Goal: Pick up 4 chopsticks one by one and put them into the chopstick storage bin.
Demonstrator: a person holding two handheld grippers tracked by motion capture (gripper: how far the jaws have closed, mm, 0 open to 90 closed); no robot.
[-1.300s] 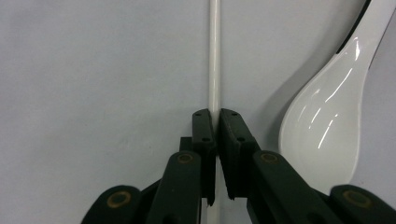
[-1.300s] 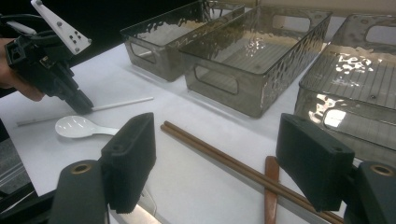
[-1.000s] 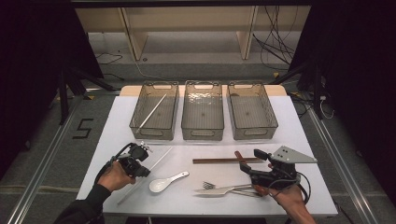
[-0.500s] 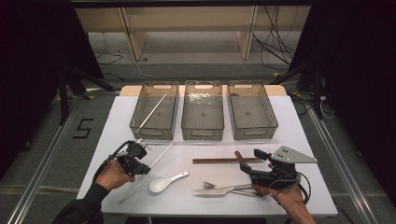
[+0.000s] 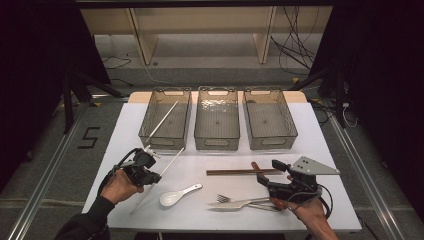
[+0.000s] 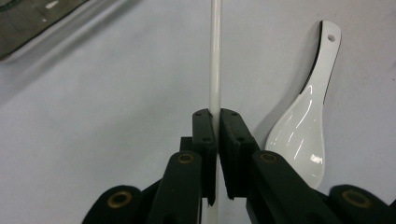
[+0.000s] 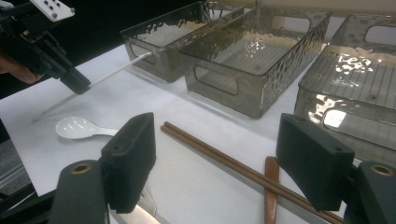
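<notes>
On the table [image 5: 330,135], three bins stand in a row along the far edge: the left bin [image 5: 166,119], the middle bin [image 5: 216,118], the right bin [image 5: 269,119]. A chopstick [image 5: 161,121] lies in the left bin. Before the bins lies a pair of chopsticks [image 5: 243,172]. Near the front edge, the spoon [image 5: 179,194] lies left of the fork [image 5: 240,201]. Another chopstick [image 5: 167,167] lies toward the front left corner.
</notes>
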